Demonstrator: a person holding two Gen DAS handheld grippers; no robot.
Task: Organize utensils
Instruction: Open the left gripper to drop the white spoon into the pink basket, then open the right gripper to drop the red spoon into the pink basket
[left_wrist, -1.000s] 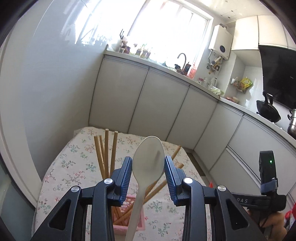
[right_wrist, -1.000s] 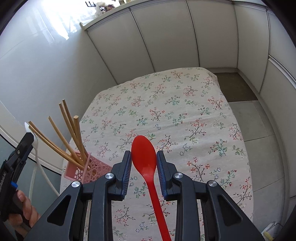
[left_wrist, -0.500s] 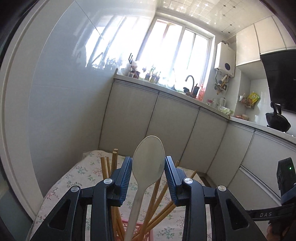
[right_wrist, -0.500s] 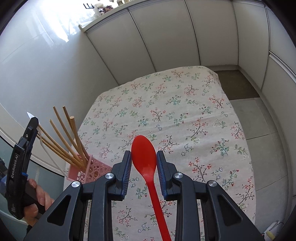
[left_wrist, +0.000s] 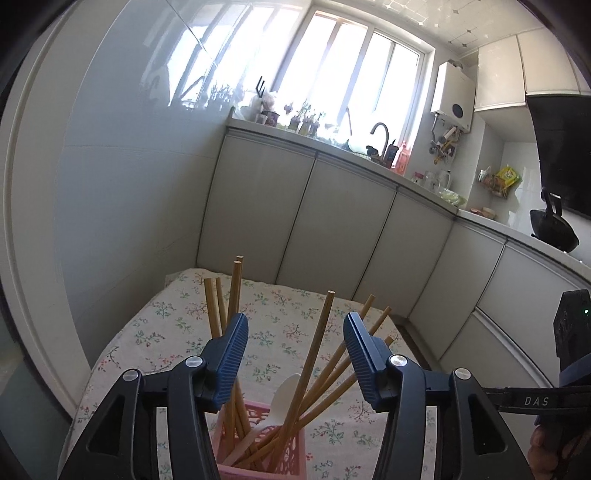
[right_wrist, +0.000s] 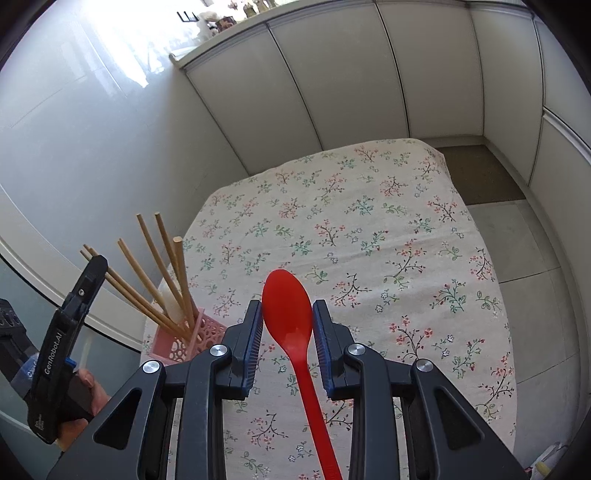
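My left gripper (left_wrist: 295, 325) hovers just above the pink utensil holder (left_wrist: 291, 458), its jaws opening with nothing pressed between them. A white spoon (left_wrist: 284, 397) stands bowl-up inside the holder among several wooden chopsticks (left_wrist: 314, 354). In the right wrist view my right gripper (right_wrist: 288, 306) is shut on a red spoon (right_wrist: 288, 314), bowl forward, held over the floral tablecloth (right_wrist: 369, 221). The holder (right_wrist: 184, 341) sits at the table's left front corner, left of the red spoon, with the left gripper's body (right_wrist: 74, 314) beside it.
The table stands in a corner, with a glossy wall on the left and white cabinet doors (right_wrist: 332, 74) behind. Grey floor tiles (right_wrist: 524, 251) lie to its right. A counter with a sink tap (left_wrist: 380, 133) runs along the back.
The left jaws have spread and let go of the white spoon, which now stands down in the pink holder. The right gripper keeps the red spoon and has hardly moved.
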